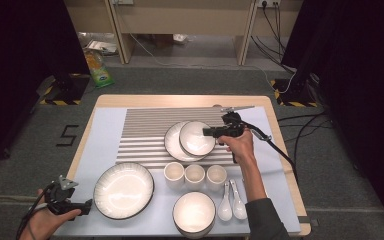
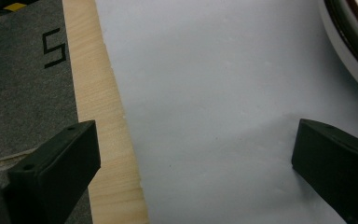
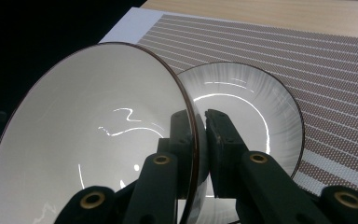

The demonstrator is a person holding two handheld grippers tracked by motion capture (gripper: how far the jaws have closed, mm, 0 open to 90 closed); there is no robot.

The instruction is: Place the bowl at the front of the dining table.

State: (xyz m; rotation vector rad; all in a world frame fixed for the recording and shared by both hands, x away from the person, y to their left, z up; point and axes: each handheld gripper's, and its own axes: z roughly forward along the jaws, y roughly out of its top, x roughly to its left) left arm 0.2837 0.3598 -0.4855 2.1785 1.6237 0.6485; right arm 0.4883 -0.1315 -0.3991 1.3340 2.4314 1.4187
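Right tongs point(image 1: 211, 132) hold bowl point(image 1: 196, 137) over plate point(image 1: 173, 145).

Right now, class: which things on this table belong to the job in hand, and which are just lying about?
In the job:
- right gripper, shut on the rim of the small bowl
- plate beneath it

Lying about:
- large plate by the open left gripper
- three cups
- two spoons
- near bowl
- striped mat
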